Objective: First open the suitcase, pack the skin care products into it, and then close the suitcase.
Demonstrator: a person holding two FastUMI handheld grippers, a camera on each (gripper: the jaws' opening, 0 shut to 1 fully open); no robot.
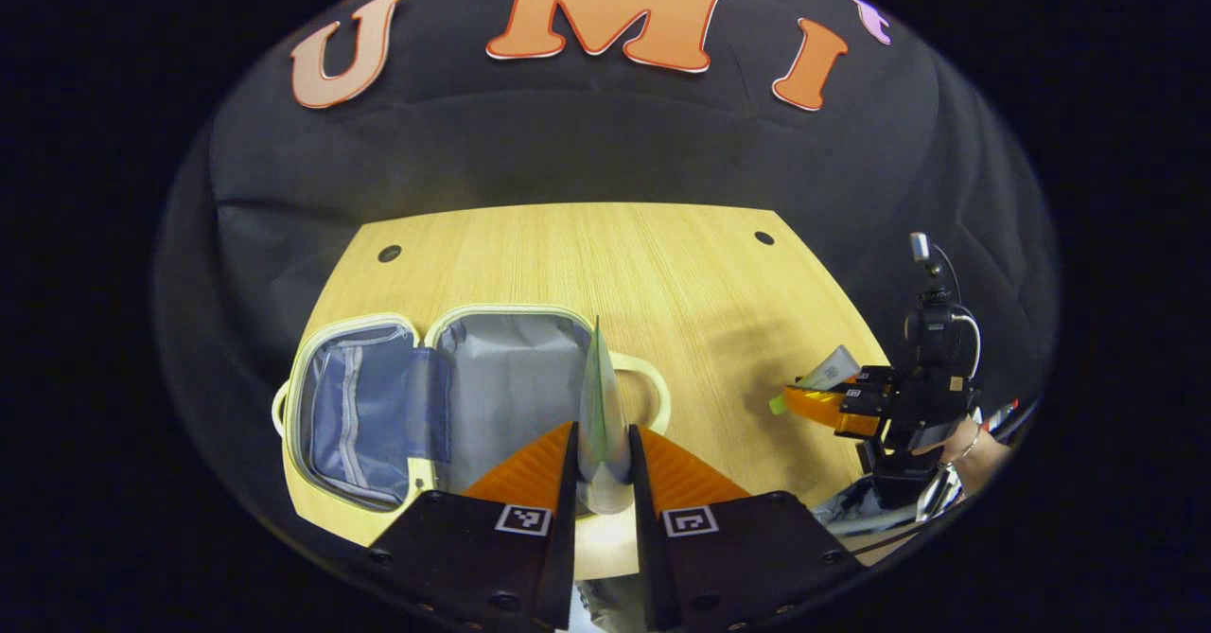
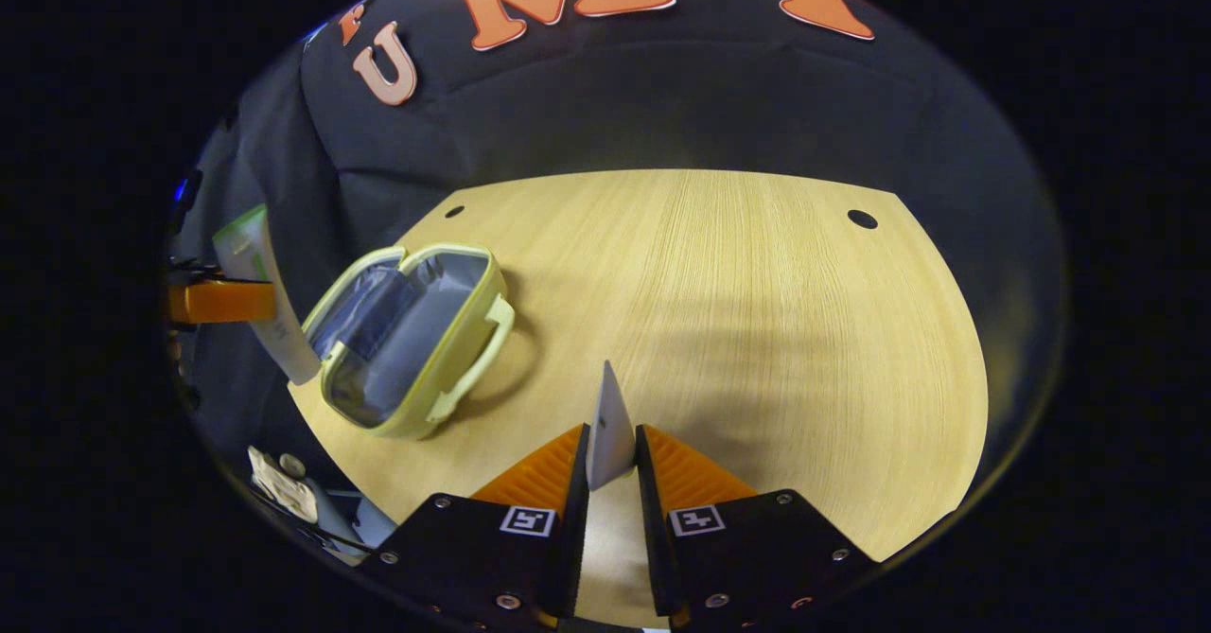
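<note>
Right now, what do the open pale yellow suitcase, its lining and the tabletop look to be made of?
Pale yellow suitcase: a soft fabric or synthetic shell, matte, judging by its piped rim and strap handle. Grey lining: thin woven cloth, slightly wrinkled, with a zipped pocket on the left half. Light wooden tabletop: wood or wood-look laminate, with fine straight grain and a smooth, low sheen.
</note>
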